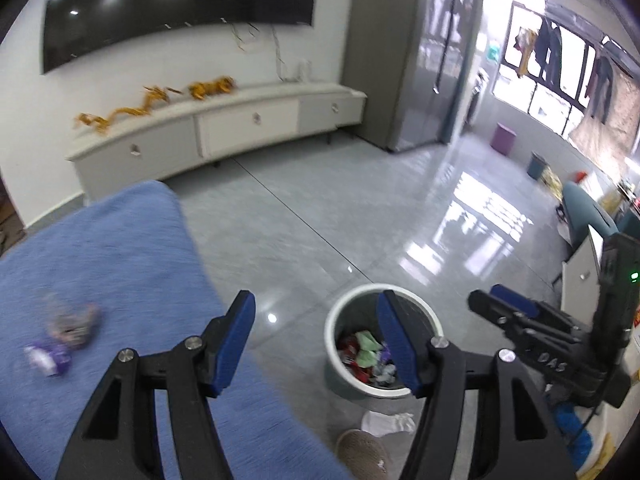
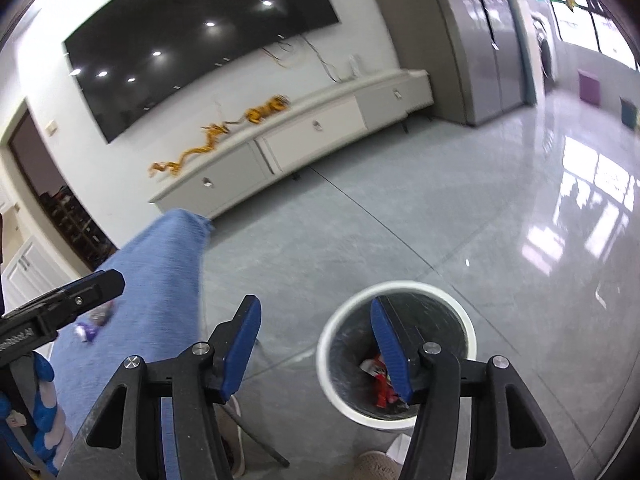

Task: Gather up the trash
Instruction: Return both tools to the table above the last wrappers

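Trash wrappers (image 1: pixel 60 344) at lower left were best approached squarely, fabric avoided, since both the left gripper (image 1: pixel 316 344) and right gripper (image 2: pixel 316 344) were spread empty.

My left tongs (image 1: pixel 316 336) are black with blue pads (image 1: pixel 236 340), and so are my right tongs (image 2: pixel 316 344). At ten o'clock of the left view the cloth (image 1: pixel 120 280) is plain blue, with a purple and white wrapper (image 1: pixel 48 358) on it. The bin (image 1: pixel 344 380) at five o'clock is grey with a white rim, holding red, green and white scraps (image 1: pixel 366 354). The floor (image 1: pixel 320 208) is glossy grey tile. At eleven o'clock the cabinet (image 1: pixel 248 124) is cream, with orange-gold trim (image 1: pixel 152 104) on top, under a black screen (image 1: pixel 180 4).
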`<state>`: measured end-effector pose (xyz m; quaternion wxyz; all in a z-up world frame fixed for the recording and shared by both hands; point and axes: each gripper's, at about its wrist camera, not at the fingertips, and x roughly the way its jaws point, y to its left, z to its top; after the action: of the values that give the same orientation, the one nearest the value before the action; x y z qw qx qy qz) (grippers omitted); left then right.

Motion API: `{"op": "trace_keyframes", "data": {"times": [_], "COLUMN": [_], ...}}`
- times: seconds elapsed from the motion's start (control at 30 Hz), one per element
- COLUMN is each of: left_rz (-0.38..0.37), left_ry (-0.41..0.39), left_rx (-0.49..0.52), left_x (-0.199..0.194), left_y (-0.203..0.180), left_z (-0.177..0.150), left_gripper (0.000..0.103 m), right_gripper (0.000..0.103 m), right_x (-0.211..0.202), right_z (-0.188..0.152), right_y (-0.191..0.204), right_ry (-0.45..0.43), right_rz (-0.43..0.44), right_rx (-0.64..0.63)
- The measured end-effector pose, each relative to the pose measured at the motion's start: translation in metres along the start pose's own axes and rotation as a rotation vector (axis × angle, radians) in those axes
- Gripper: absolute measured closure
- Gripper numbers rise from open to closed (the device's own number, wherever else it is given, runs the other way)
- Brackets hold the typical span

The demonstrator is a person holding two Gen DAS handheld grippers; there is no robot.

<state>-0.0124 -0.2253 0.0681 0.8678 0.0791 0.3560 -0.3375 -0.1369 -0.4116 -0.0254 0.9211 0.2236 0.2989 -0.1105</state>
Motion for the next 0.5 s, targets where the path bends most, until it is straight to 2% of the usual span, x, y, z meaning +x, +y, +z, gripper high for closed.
{"op": "trace_keyframes", "data": {"times": [0.23, 0.37, 0.5], "left_rz": [0.120, 0.199, 0.224], "left_ry": [-0.105, -0.138, -0.159], "left_rx": [-0.105, -0.182, -0.269], "left_x": [-0.071, -0.103, -0.132], "left_y": [0.061, 0.107, 0.152], "left_z": [-0.009, -0.023, -0.044], "left_gripper": [0.036, 0.036, 0.036], "right_gripper": [0.034, 0.033, 0.033], "right_x": [-0.045, -0.060, -0.068], "right_z": [0.011, 0.010, 0.007], "right_y": [0.073, 0.113, 0.147], "right_ry": [-0.094, -0.122, -0.137], "right_rz": [0.040, 0.072, 0.100], "right_rx": [-0.131, -0.196, -0.249]}}
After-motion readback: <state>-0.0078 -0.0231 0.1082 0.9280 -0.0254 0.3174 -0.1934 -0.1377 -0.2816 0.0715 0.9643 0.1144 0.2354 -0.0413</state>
